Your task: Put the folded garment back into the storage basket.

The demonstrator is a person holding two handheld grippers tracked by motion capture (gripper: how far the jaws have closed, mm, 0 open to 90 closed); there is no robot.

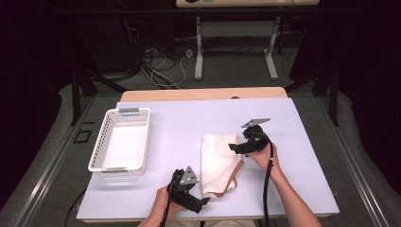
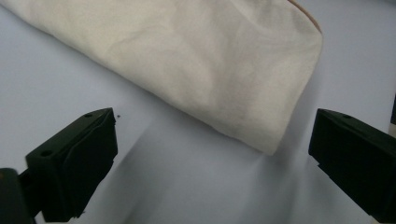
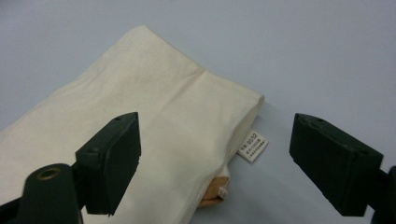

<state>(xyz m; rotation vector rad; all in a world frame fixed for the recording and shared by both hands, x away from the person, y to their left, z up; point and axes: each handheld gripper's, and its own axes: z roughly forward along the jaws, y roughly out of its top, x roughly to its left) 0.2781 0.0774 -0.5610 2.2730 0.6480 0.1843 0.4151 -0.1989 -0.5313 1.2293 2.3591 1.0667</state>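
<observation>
Pale lavender table (image 1: 293,142), dark room with cables behind
Both grippers, left (image 1: 204,202) and right (image 1: 232,147), gape wide beside the folded cream cloth (image 1: 218,163); white basket (image 1: 101,142) sits apart.

Folded cream cloth (image 3: 154,121) between parted jaws

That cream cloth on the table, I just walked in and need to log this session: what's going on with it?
A person works at a pale blue table with a black claw in each hand. A folded cream fabric cloth with a tan edge lies flat near the middle. The right claw hangs over one corner, by a small white label, jaws open and not gripping. The left claw points at the opposite end, also open, the cloth's corner just ahead of it. A white slotted plastic basket stands to the left.
</observation>
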